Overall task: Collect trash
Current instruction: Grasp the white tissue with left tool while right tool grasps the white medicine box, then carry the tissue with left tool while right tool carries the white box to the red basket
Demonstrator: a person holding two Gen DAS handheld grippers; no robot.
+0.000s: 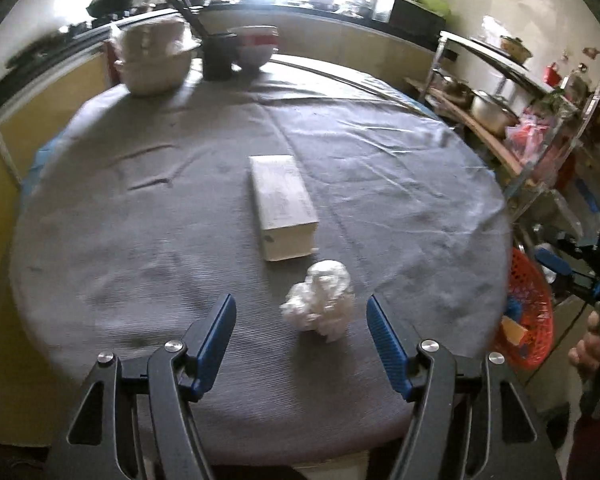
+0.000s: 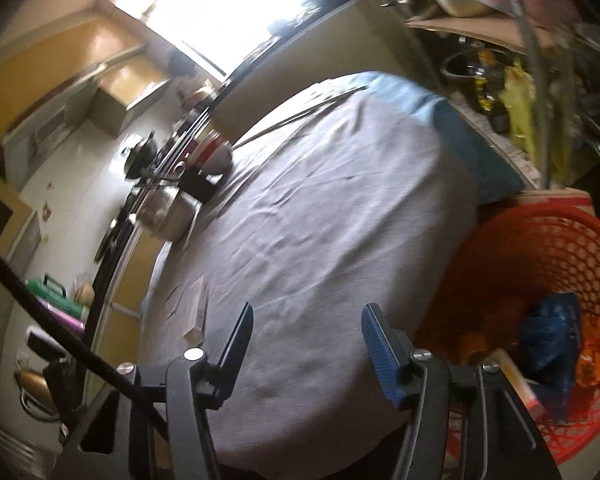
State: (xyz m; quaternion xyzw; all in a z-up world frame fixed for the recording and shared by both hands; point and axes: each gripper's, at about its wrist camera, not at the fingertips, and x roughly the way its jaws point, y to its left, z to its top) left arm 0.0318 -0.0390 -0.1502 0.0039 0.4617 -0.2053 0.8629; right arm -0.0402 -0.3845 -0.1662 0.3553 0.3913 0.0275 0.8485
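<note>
Crumpled white paper wad (image 1: 319,300) lying on wrinkled grey tablecloth (image 1: 140,240), just ahead of left gripper (image 1: 302,328), jaws gaping, holding nothing; rectangular pale box (image 1: 283,206) sitting beyond. Right gripper (image 2: 307,338) likewise spread, empty; only its view showing orange mesh plastic basket (image 2: 548,248) interior with blue bag (image 2: 550,340).

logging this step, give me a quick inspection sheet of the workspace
surface: round table under a wrinkled grey cloth, blue edge showing.
job's things: crumpled white paper wad just ahead of the left hand-held gripper; white rectangular cardboard box beyond it; red mesh plastic basket beside the table, trash already inside.
clutter: stacked metal pots, red-and-white bowl at far edge.
grippers: left open; right hand-held gripper open, empty.
cables: black cord in the right view.
surroundings: kitchen counter, bright window, metal shelf rack.
</note>
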